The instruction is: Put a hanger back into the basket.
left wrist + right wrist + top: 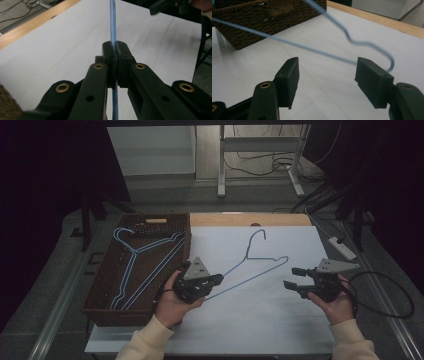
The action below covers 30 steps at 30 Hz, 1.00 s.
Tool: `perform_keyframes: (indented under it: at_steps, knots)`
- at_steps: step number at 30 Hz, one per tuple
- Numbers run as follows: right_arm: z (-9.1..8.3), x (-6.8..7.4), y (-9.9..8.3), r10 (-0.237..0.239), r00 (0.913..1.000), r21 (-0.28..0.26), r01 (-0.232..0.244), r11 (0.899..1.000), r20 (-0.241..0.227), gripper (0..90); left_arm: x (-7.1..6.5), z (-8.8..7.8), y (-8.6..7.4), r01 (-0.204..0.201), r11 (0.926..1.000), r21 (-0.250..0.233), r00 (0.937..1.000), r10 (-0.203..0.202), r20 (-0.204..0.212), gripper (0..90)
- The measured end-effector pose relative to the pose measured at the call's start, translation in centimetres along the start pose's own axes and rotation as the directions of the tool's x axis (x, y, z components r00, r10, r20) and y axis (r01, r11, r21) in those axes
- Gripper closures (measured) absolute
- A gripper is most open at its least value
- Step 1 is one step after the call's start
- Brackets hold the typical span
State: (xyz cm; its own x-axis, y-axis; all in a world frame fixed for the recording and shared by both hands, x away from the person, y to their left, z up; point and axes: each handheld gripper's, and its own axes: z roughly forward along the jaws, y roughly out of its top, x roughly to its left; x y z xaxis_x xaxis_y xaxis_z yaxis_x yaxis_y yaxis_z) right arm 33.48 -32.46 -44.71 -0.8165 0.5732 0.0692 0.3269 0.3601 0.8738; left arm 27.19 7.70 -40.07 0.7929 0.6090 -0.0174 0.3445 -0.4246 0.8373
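Your left tongs are clamped tight on the wire of a blue hanger; in the left gripper view the jaws meet with the hanger wire pinched between the pads and running straight on past them. In the high view the grip sits at the hanger's left shoulder end, just beside the right wall of the wicker basket. The rest of the hanger stretches away to the right over the white tabletop, with its hook pointing toward the far edge. Whether the free end touches the sheet cannot be told.

Your right tongs stand wide apart and hold nothing. In the right gripper view the jaws of the right tongs frame the hanger's far shoulder bend, which lies beyond the pads and clear of them. In the high view these tongs sit just right of that bend, pointing left toward it.

Inside the basket lie further blue hangers, stacked at a slant with their hooks toward its far left corner. The basket sits at the left edge of the tabletop.
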Motion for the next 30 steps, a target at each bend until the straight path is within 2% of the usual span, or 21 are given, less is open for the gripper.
perform_keyframes:
  at_steps: [6, 14, 15, 18, 23, 30]
  knots:
    - [0.3, 0.4, -1.4, 0.027, 0.9996, 0.000, -0.027, 1.000, -0.004, 34.0, 1.2, -2.2, -0.1, 0.027, 0.9989, -0.040, 0.9991, -0.028, -0.031, 88.1]
    - [0.6, 0.6, -2.1, 0.047, 0.9989, -0.005, -0.047, 0.999, -0.003, 33.0, 3.2, -5.5, -0.6, 0.068, 0.9931, -0.095, 0.9938, -0.076, -0.081, 88.1]
    - [0.6, 0.6, -2.1, 0.047, 0.9989, -0.005, -0.047, 0.999, -0.003, 33.0, 3.2, -5.5, -0.6, 0.068, 0.9931, -0.095, 0.9938, -0.076, -0.081, 88.1]
    - [0.8, 0.7, -2.3, 0.055, 0.9985, 0.002, -0.055, 0.998, 0.000, 31.1, 4.1, -7.3, -1.1, 0.089, 0.9882, -0.125, 0.9884, -0.103, -0.112, 88.1]
    - [0.8, 0.9, -2.3, 0.045, 0.9989, 0.014, -0.045, 0.999, 0.007, 29.3, 5.5, -9.5, -1.8, 0.101, 0.9836, -0.149, 0.9796, -0.124, -0.158, 88.1]
    - [1.0, 1.1, -2.4, 0.048, 0.9988, 0.011, -0.049, 0.999, 0.011, 25.8, 7.8, -12.1, -3.2, 0.142, 0.9757, -0.167, 0.9577, -0.178, -0.226, 88.1]
